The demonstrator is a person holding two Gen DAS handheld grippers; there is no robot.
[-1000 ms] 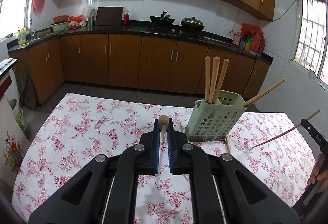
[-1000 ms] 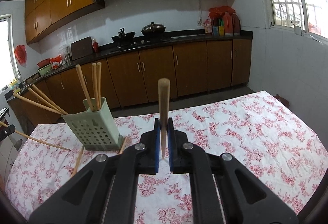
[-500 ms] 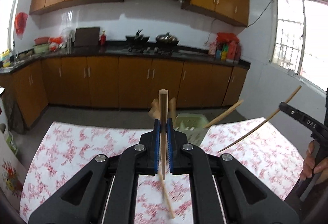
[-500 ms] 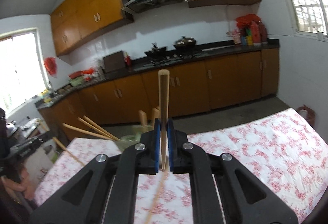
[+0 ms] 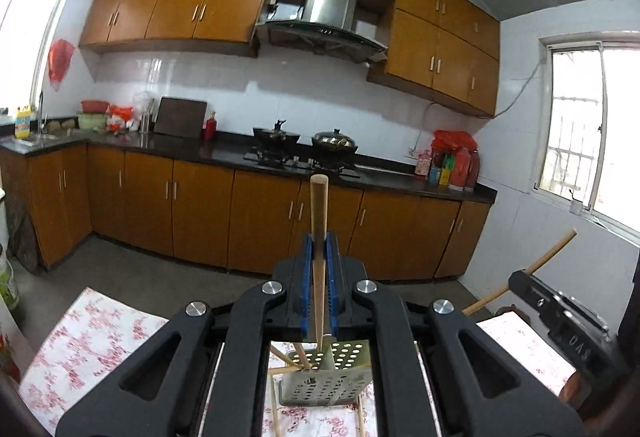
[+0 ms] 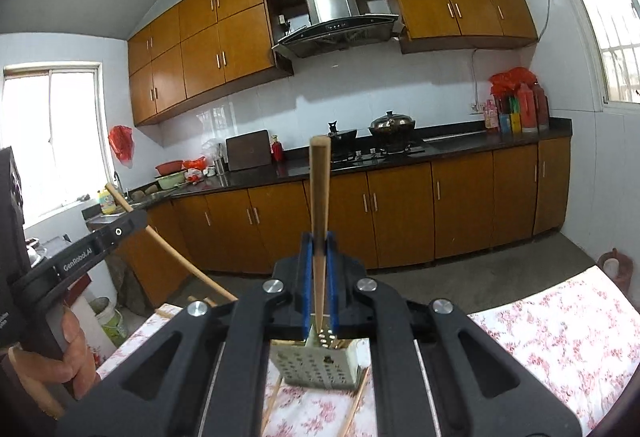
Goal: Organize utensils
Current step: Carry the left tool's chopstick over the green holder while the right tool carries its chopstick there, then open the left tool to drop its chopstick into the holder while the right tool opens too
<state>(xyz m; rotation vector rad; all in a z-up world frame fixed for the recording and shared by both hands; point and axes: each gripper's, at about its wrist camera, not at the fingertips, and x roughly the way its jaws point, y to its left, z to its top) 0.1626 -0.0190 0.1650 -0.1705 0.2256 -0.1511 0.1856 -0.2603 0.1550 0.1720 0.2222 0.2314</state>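
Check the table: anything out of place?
Yes. Loose chopsticks lie on the tablecloth beside the green holder, not in it. Both grippers each grip one chopstick above it.

Two tools — one chopstick in each — one perforated green holder, one floral tablecloth.

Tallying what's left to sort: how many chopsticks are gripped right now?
2: a chopstick in the left gripper, another in the right gripper. Others in the green holder are partly hidden.
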